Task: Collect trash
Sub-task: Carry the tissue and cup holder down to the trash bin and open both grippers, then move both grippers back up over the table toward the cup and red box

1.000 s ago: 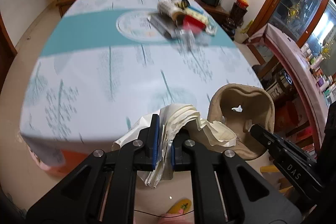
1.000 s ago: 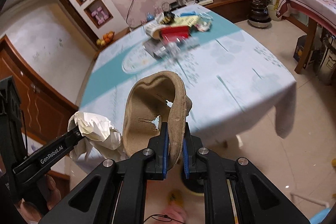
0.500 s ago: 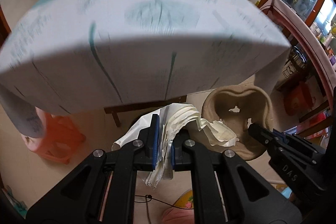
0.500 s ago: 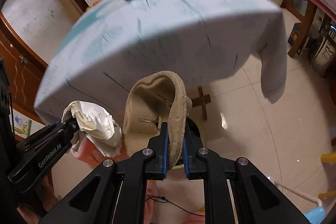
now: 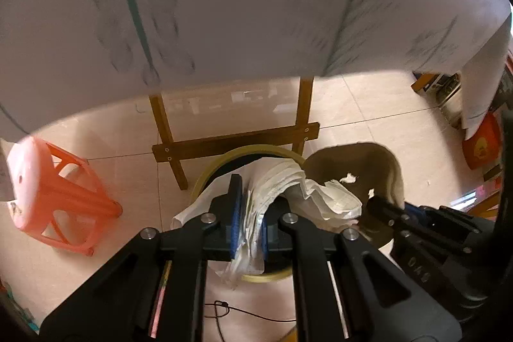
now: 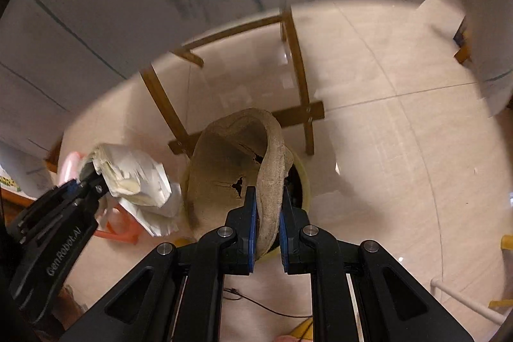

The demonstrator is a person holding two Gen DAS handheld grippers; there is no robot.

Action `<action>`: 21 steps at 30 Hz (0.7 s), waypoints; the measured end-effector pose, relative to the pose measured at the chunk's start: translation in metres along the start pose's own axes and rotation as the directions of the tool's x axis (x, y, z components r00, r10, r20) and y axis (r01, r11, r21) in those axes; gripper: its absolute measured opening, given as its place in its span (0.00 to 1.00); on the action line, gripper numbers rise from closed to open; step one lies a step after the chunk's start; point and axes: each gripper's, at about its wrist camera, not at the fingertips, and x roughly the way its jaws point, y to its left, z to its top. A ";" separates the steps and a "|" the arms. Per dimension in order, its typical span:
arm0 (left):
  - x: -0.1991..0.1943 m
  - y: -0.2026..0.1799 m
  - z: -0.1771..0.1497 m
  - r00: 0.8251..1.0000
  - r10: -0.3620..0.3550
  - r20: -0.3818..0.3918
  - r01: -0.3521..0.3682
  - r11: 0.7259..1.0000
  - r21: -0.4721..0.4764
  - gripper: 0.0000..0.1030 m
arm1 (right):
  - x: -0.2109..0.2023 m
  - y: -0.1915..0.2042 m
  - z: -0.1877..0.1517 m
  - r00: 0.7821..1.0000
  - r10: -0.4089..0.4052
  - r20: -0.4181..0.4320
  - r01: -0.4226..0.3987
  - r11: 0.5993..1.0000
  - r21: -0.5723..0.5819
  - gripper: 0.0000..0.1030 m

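1. You have dropped both grippers from table height to just above the floor. A second ago the tabletop filled both views; now only the hanging tablecloth (image 5: 243,5) shows above, with the table's wooden frame (image 5: 234,143) behind.
2. Left gripper (image 5: 248,223): your jaws are clamped on the crumpled white paper (image 5: 288,185). The wad sits right over the yellow-rimmed trash bin (image 5: 211,172), which was out of sight a second ago.
3. Right gripper (image 6: 265,233): the jaws pinch the rim of the brown pulp bowl (image 6: 224,169), torn in its middle. It hangs over the same bin (image 6: 306,181), hiding most of the opening.
4. Neither grip has changed during the descent; both pieces are carried, not yet let go.
5. Judgement: the carry is nearly done and release comes next. The bowl is wide against the bin mouth, so it may catch on the rim.
6. The paper trails a loose tail toward the near rim; it may drape outside.
7. An orange stool (image 5: 57,197) stands left of the bin, clear of your path.
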 end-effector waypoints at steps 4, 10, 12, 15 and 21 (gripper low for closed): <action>0.037 0.003 -0.007 0.999 -0.018 -0.030 0.019 1.000 0.011 0.16 | 0.044 -0.006 -0.008 0.999 0.012 -0.035 -0.012 1.000 -0.019 0.11; 0.060 0.018 -0.015 1.000 0.016 -0.023 -0.016 1.000 -0.015 0.53 | 0.078 -0.006 -0.011 0.999 0.003 -0.045 -0.004 1.000 -0.025 0.29; 0.062 0.024 -0.017 0.999 0.033 -0.018 -0.033 0.999 -0.014 0.53 | 0.079 -0.002 -0.013 0.999 0.007 -0.040 -0.007 1.000 -0.015 0.29; 0.059 0.029 -0.018 0.999 0.039 -0.017 -0.040 0.999 -0.022 0.53 | 0.076 -0.003 -0.016 1.000 0.010 -0.025 -0.010 1.000 -0.007 0.29; 0.041 0.025 -0.019 0.998 0.064 0.010 -0.064 0.998 -0.009 0.53 | 0.065 0.003 -0.015 1.000 0.030 0.001 -0.030 1.000 -0.003 0.29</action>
